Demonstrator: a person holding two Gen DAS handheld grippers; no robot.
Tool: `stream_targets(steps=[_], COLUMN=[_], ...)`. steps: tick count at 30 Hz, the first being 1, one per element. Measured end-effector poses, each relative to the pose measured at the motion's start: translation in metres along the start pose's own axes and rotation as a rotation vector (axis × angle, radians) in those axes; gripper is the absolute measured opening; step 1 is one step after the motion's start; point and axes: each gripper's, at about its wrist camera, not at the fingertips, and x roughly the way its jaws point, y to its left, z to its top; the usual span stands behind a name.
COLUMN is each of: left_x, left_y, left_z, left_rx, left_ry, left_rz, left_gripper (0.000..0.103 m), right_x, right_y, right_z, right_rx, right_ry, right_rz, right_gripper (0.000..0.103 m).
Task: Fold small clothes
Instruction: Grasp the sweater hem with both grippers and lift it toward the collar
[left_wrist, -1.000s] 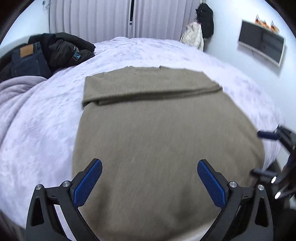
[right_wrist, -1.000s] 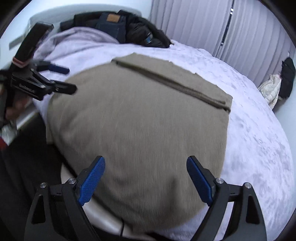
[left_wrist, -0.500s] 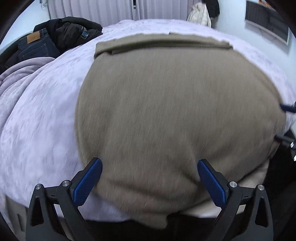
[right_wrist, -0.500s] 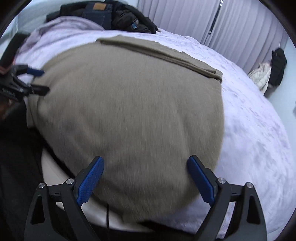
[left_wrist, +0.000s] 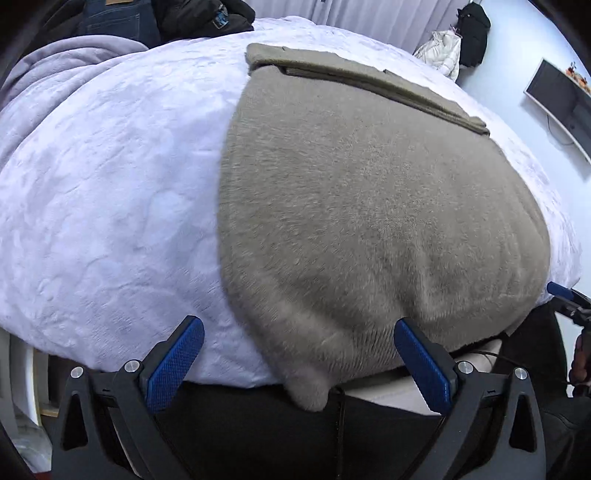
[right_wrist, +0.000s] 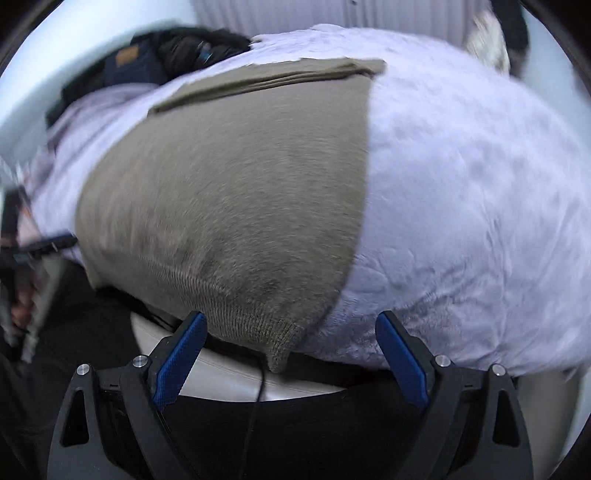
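A taupe knit sweater (left_wrist: 369, 206) lies flat on a lavender bed (left_wrist: 110, 206), hem overhanging the near edge. Both claws, left (left_wrist: 299, 365) and right (right_wrist: 291, 356), hang spread and empty; each should pinch one hem corner evenly.

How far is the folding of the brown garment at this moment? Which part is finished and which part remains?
Done: the far end of the brown garment is already folded into a narrow band on the lilac bedspread. In hand: nothing gripped; the left gripper and right gripper are both open at the near hem corners, which hang over the bed edge. Left: grasp those corners and fold the hem up; the main body lies unfolded.
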Motion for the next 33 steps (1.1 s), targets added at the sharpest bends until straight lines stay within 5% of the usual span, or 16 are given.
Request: stream_targets(steps=[5,8,14,23,30,32,33], left_x=[0.020,0.013,0.010,0.013,0.013,0.010,0.009], left_y=[-0.002,0.007,0.036,0.023,0.025,0.022,0.024], left_z=[0.015,0.009,0.003,0.009,0.005,0.005,0.005], left_rx=[-0.057,-0.075,-0.165,-0.147,-0.159,-0.148,-0.153], left_ry=[-0.026,-0.056,-0.054,-0.048,-0.053,-0.062,-0.065], left_rz=[-0.017,-0.102,-0.218,-0.195,-0.146,-0.110,-0.105], left_gripper=[0.103,0.103,0.103,0.100,0.100,0.087,0.079], right_x=[0.017,0.028,0.047,0.041,0.027,0.032,0.031], right_y=[-0.015,-0.010,-0.007,-0.007,-0.018,-0.017,-0.016], right_z=[-0.004,-0.004,0.000,-0.002,0.013,0.014,0.013], right_rx=[0.054,0.011,-0.003,0.013,0.040,0.035,0.017], right_ry=[-0.012,0.003,0.015,0.002,-0.103,-0.097,-0.100], right_rz=[0.163,0.224,0.255,0.300,0.315,0.305,0.281], right_gripper=[0.073,0.064,0.063,0.061,0.061,0.049,0.029])
